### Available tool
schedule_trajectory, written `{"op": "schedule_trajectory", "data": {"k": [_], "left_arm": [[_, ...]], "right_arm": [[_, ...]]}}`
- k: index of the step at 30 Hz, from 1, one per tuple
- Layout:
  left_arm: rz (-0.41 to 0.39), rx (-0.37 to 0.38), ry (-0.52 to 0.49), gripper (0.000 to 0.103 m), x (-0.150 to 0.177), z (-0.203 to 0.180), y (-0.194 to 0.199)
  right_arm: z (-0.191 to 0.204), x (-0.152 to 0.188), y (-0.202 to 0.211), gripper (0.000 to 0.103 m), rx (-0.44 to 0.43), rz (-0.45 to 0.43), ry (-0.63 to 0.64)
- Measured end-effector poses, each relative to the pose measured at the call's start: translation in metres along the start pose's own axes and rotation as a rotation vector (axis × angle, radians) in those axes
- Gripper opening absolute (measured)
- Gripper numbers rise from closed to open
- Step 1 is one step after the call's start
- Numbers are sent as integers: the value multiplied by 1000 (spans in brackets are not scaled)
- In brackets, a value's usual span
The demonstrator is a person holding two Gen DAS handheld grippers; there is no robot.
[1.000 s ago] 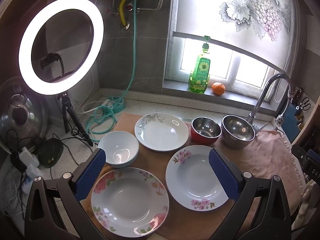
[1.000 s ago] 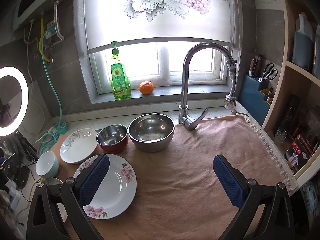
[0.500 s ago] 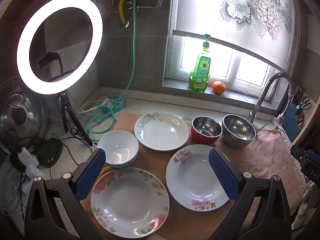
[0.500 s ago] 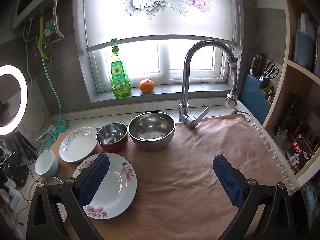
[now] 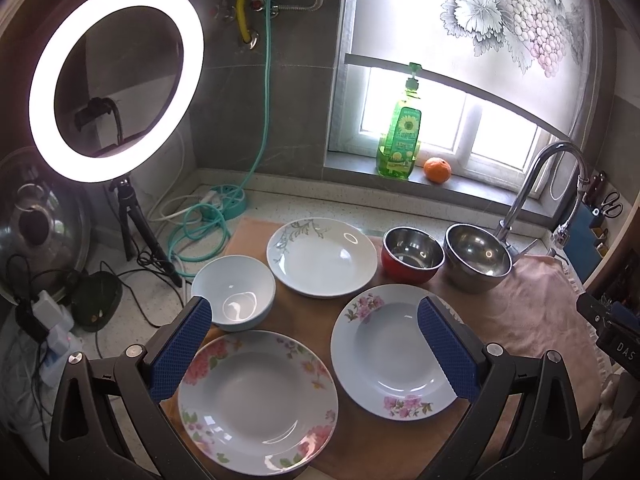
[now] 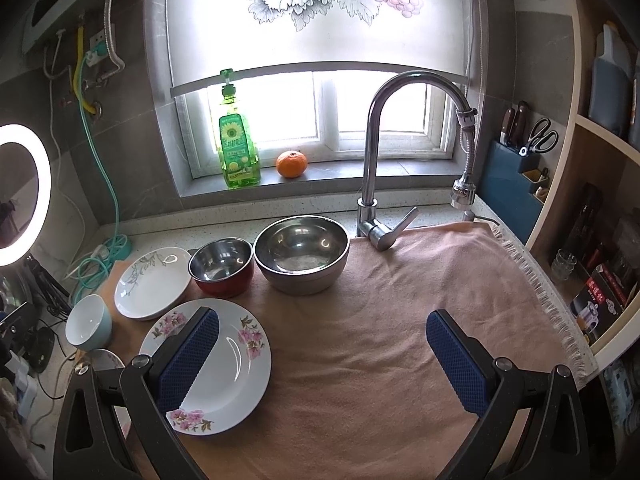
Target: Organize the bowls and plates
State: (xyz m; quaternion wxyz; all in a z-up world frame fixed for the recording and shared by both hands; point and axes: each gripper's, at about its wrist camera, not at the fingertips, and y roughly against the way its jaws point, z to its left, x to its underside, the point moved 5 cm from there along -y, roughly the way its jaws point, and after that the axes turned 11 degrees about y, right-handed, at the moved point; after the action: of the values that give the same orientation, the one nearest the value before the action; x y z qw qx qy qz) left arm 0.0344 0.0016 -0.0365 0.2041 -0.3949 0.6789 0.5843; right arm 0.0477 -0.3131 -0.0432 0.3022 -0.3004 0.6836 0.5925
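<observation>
While you held both tools above the cloth [image 6: 380, 360], your left gripper [image 5: 314, 350] was spread wide and empty, its blue pads [image 5: 180, 348] framing two plates: the rose plate [image 5: 256, 400] nearest you and the pink-blossom plate [image 5: 384, 352] just to its right. Your right gripper [image 6: 320, 356] was likewise released, gripping nothing, its left pad over that blossom plate's edge, bare cloth between its fingers. Behind the rose plate sat the blue bowl [image 5: 234, 292], with the leaf plate [image 5: 322, 256] beside it. Further right stood the red bowl [image 5: 412, 254] touching the steel bowl [image 5: 476, 256], near the tap [image 6: 376, 152]. On the sill stood a soap bottle [image 6: 238, 152] and an orange [image 6: 292, 164].
</observation>
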Motion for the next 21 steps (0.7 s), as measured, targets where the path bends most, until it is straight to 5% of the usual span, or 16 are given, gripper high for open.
{"op": "schedule_trajectory", "data": {"k": [21], "left_arm": [[52, -23, 17, 102, 0, 7, -18]], "right_arm": [[6, 4, -28, 103, -27, 34, 20]]}}
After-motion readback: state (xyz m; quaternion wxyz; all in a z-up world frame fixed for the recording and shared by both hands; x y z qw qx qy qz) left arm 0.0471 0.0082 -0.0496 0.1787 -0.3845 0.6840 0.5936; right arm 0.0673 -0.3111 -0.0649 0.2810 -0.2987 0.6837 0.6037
